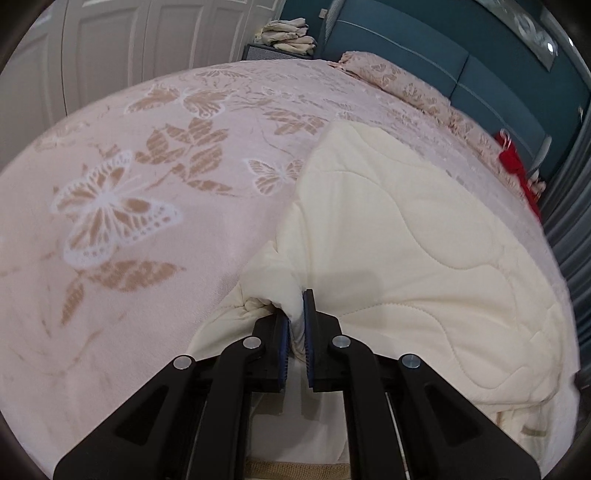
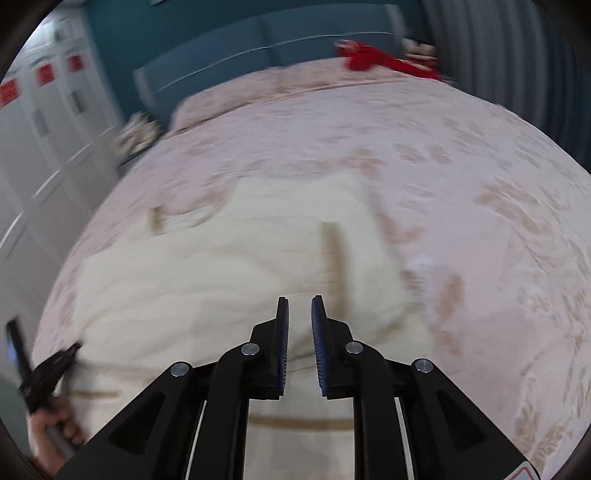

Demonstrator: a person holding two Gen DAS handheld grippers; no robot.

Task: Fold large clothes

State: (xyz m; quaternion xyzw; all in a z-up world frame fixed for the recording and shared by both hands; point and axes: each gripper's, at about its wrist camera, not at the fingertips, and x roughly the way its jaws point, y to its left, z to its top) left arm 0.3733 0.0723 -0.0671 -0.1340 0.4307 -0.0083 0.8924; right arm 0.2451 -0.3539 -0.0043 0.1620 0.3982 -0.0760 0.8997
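Left wrist view showed the left gripper [image 1: 294, 312] clamped on a bunched fold of the cream quilt [image 1: 417, 258], the fabric pinched between its blue pads at about 6 o'clock. From there the quilt spread toward 3 o'clock, lying on the pink bedspread [image 1: 147, 184] with its butterfly and leaf print. A pillow [image 1: 388, 75] in the same print lay at 1 o'clock against the teal headboard [image 1: 498, 85]. A red cloth [image 1: 517, 170] sat at the bed's edge near 3 o'clock, and a pile of beige linen [image 1: 288, 35] rested on a stand at 12 o'clock, beside the white wardrobe [image 1: 110, 48].

Right wrist view was blurred. The right gripper [image 2: 300, 306] hung above the quilt [image 2: 221, 277] with its jaws parted and nothing between them. The quilt filled the centre and stretched toward 9 o'clock. At 8 o'clock the left gripper [image 2: 51, 376] showed, held in the person's hand [image 2: 55, 432]. The red cloth [image 2: 376, 59] lay at 1 o'clock.
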